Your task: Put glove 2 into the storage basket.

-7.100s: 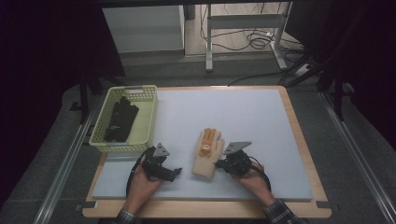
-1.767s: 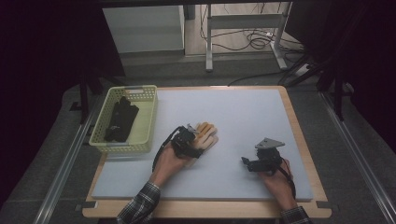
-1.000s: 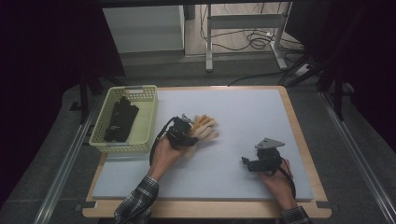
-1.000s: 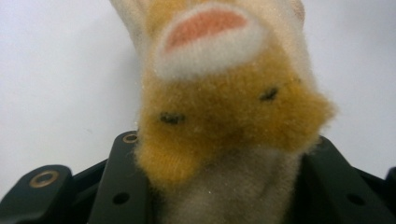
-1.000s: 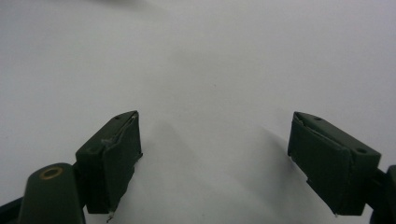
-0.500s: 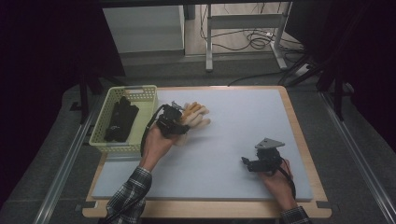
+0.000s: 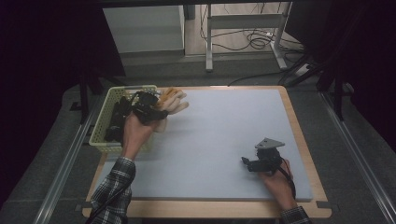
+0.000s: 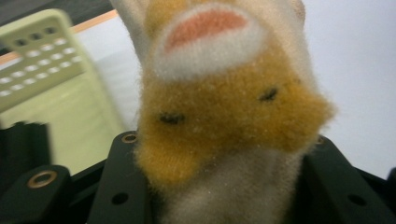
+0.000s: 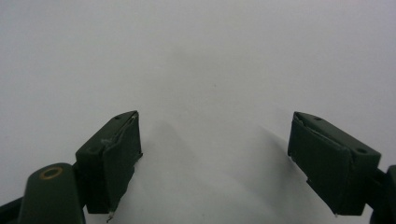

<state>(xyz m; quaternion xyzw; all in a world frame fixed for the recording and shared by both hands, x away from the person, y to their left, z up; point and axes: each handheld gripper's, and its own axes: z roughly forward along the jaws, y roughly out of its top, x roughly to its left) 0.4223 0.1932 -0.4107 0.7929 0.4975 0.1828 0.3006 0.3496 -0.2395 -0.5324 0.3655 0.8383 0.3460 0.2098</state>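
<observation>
A fuzzy cream and orange sock [image 7: 172, 103] with a small stitched face hangs in the air beside the pale green basket [image 7: 106, 122], at the mat's far left. My left gripper [image 7: 150, 112] is shut on it. In the left gripper view the sock [image 8: 224, 107] bulges up between the two black jaws, with the basket [image 8: 42, 79] off to the left. My right gripper [image 7: 252, 164] rests low on the mat near the front right, open. Its fingers [image 9: 116, 154] stand wide apart over bare mat with nothing between them.
Dark clothing [image 7: 116, 123] lies inside the basket. The grey mat [image 7: 224, 135] lies on a wooden table [image 7: 303, 140]. Beyond the far edge stand a white cabinet [image 7: 142, 28], table legs and cables [image 7: 252, 39] on the floor.
My left gripper has lifted the sock off the mat and carried it left and away toward the basket. The right gripper has stayed where it was.
</observation>
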